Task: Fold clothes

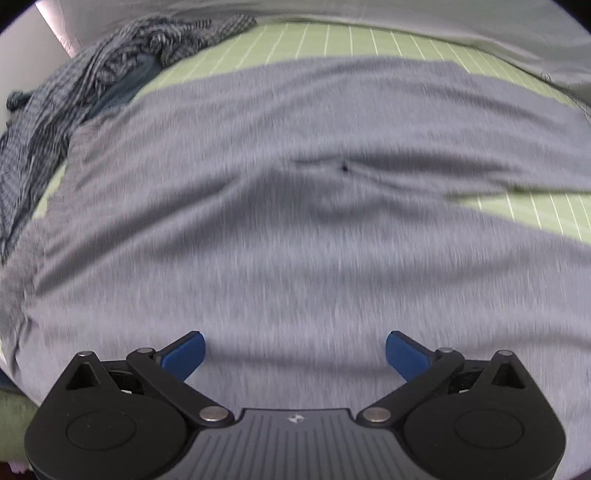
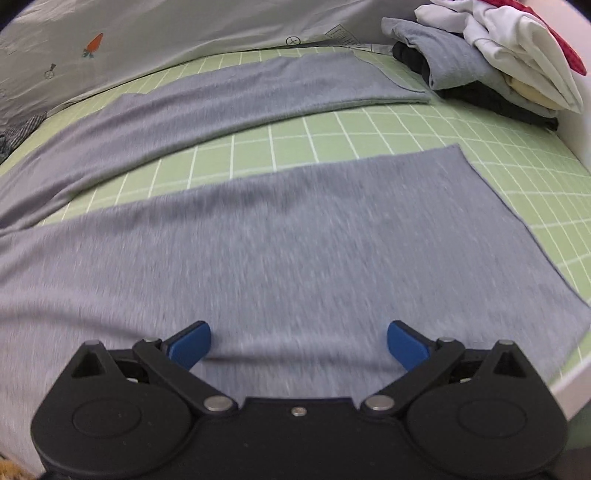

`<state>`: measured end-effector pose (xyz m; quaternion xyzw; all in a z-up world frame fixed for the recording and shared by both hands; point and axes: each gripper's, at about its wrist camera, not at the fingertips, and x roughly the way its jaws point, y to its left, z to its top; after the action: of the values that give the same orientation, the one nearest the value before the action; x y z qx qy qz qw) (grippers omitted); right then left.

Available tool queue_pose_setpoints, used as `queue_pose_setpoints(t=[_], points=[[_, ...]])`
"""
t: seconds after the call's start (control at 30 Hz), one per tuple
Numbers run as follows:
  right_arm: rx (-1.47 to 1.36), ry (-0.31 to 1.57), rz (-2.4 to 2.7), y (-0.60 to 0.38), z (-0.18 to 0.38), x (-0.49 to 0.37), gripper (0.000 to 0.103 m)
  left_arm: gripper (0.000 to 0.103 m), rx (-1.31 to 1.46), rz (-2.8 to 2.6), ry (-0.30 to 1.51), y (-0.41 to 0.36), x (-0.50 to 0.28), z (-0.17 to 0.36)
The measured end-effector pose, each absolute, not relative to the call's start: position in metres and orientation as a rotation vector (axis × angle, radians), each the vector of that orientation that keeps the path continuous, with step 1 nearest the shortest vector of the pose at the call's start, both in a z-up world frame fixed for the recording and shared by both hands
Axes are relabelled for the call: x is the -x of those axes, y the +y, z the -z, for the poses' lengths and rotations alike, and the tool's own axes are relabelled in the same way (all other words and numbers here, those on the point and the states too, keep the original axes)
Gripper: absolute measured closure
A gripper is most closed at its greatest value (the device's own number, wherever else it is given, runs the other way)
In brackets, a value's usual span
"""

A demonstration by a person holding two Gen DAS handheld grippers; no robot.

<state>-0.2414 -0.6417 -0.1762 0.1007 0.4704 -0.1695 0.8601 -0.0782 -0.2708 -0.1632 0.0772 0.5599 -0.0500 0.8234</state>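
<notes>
Grey heathered jersey fills most of both views: a pair of grey trousers (image 2: 295,236) lies spread flat on a green gridded mat (image 2: 369,129), its two legs parted in a narrow V with a wedge of mat showing between them. In the right wrist view the nearer leg runs broad across the middle of the frame to a straight hem at the right, while the farther leg (image 2: 236,99) stretches along the back toward the upper right. In the left wrist view the same grey cloth (image 1: 295,221) covers nearly everything, with a shallow crease and a small dark speck (image 1: 345,168) near the centre; this part is motion-blurred.

The left gripper (image 1: 295,354) sits low over the fabric with its blue-padded fingers (image 1: 186,354) spread wide, nothing between them. The right gripper (image 2: 299,345) is likewise wide apart over the near leg, its blue pads (image 2: 406,345) gripping nothing.

Beyond the trousers, a crumpled dark checked garment (image 1: 74,92) is heaped at the mat's far left edge. At the far right corner stands a stack of folded clothes (image 2: 491,62): grey and black pieces below, white cloth and a bit of red on top. A pale grey sheet (image 2: 166,33) printed with a small orange carrot (image 2: 94,43) borders the back of the mat.
</notes>
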Motion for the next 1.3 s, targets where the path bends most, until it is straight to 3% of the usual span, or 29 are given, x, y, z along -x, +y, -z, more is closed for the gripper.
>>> queue_pose_setpoints(t=[0.2,0.57,1.3], points=[[-0.211,0.981,0.305,-0.641,0.175,0.256,0.0,0.0,-0.17,0.109,1.219,-0.273,0.099,0.172],[-0.531,0.757,0.552,-0.713,0.163,0.325,0.0,0.0,-0.173,0.08,1.219,-0.284,0.105,0.173],[-0.481,0.841,0.611,-0.751,0.181,0.322,0.0,0.0,-0.133,0.029,1.231,-0.287,0.103,0.173]])
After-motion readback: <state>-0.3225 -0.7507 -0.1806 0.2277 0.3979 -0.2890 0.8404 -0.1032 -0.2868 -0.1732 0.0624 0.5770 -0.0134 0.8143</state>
